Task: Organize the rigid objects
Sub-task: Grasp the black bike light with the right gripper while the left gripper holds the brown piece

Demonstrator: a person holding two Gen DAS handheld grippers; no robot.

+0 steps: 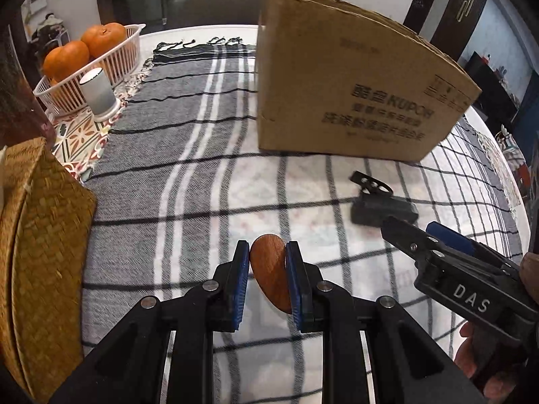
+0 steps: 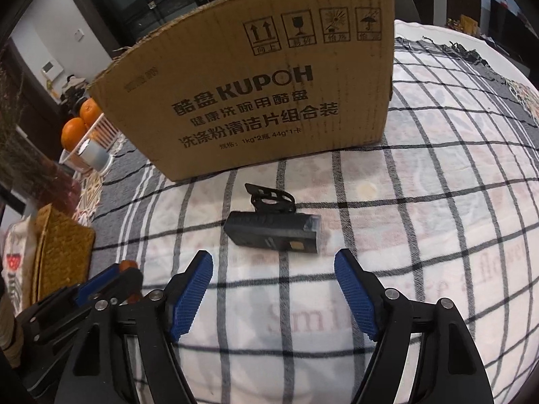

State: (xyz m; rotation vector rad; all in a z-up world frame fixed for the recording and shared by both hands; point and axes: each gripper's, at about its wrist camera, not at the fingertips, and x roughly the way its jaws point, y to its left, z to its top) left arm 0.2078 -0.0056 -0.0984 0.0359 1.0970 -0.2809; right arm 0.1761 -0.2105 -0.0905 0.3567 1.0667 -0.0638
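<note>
While our left gripper (image 1: 267, 262) is clamped on a reddish-brown wooden piece (image 1: 269, 269) pinched between its blue pads, our right gripper (image 2: 273, 298) hangs with fingers spread wide and nothing between them. Just ahead of the right fingertips a black device (image 2: 273, 232) lies on the checked cloth (image 2: 421, 222), and beyond it stands the cardboard box (image 2: 256, 101).

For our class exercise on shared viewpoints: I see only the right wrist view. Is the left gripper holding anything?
Observer: Yes, the left gripper is shut on a reddish-brown wooden piece.
Operator: What stands left of the basket of oranges?
Observer: Nothing visible; a white cylinder stands before the white basket.
Operator: Is my right gripper near the black device?
Observer: Its fingers reach just short of the black device.
</note>
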